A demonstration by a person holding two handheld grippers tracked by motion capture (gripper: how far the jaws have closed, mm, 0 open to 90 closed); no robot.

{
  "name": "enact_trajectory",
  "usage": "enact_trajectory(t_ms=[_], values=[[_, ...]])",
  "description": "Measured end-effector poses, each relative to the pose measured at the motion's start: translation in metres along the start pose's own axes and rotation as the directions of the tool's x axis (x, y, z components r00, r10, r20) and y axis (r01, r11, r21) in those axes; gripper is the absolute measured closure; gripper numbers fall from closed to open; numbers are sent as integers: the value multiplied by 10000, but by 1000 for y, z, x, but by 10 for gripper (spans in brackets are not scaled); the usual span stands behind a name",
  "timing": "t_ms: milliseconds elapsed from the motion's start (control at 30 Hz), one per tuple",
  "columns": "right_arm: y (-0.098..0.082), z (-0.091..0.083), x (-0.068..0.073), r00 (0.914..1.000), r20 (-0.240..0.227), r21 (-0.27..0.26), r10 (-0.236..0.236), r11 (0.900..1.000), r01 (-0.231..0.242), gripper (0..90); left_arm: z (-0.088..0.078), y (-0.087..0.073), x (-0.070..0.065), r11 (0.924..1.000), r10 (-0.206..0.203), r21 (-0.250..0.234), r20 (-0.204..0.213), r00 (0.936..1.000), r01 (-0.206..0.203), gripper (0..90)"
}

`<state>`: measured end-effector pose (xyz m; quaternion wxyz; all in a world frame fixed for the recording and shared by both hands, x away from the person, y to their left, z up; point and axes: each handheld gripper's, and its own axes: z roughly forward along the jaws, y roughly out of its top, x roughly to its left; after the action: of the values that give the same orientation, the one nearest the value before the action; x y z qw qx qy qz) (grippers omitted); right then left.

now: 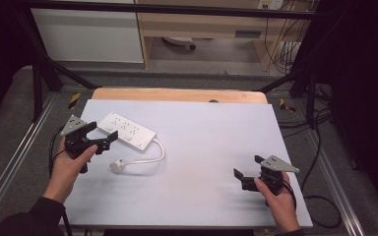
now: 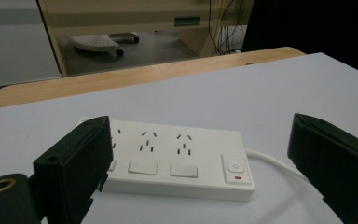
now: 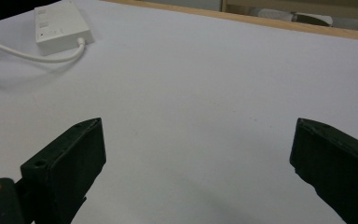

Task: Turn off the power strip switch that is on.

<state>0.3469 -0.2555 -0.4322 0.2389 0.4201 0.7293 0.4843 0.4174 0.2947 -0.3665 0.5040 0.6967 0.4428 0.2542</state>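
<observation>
The table (image 1: 187, 96) is covered almost fully by a pale grey-blue sheet (image 1: 211, 147), with a strip of bare wood left showing along the far edge. A white power strip (image 1: 127, 130) is laid flat on the sheet, far-left, at an angle. Its white cable (image 1: 155, 156) is looped round toward the near side, and the plug (image 1: 116, 166) is left lying on the sheet.
</observation>
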Motion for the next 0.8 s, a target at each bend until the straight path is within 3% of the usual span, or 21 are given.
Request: enact_trajectory(t_ms=[800], values=[[0, 0, 0, 10000, 53, 19, 9, 10000, -9, 38, 27, 12, 26, 9997, -229, -41, -838, 9962, 226, 83]])
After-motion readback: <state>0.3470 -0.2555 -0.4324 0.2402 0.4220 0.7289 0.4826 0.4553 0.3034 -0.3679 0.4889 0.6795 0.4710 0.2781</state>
